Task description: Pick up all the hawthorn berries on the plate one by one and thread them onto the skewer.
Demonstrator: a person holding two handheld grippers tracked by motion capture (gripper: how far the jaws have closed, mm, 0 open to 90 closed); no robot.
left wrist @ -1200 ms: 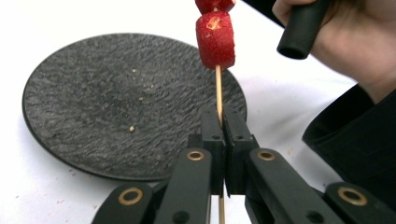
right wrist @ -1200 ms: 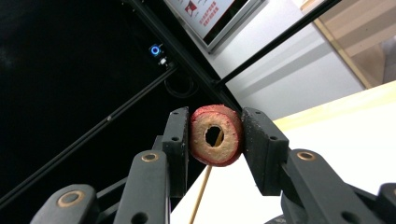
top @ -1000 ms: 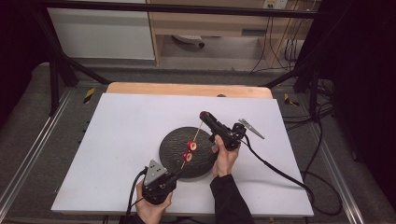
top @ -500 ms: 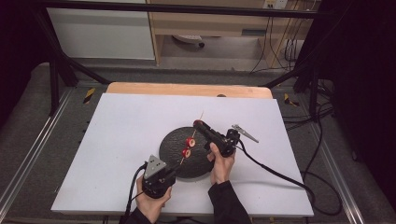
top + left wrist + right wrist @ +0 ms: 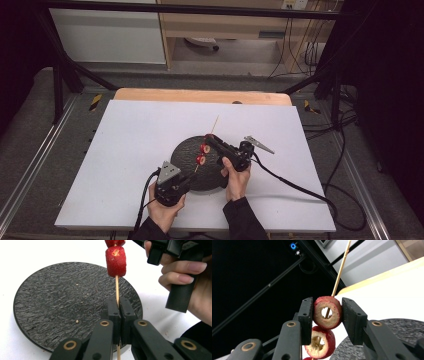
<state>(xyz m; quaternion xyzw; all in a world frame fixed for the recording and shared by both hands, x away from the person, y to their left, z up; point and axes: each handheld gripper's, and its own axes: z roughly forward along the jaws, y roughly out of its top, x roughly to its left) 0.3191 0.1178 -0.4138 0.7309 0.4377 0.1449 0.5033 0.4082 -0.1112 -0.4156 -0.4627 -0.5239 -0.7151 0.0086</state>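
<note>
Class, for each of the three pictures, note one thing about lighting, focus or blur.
High view: the white table is evenly lit, the surrounding floor dark, the image soft. Left gripper view: the skewer and black plate are sharp, the plate's texture catching light. Right gripper view: the fruit ring is crisp against a dark background; the bright table corner looks washed out.

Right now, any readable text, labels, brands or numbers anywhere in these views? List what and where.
None readable.
White marks on the right black two-jaw gripper, seen at the top right corner of the left gripper view: cut off and blurred.
Round black textured plate, thin wooden skewer, red hollow fruit rings: no text.
</note>
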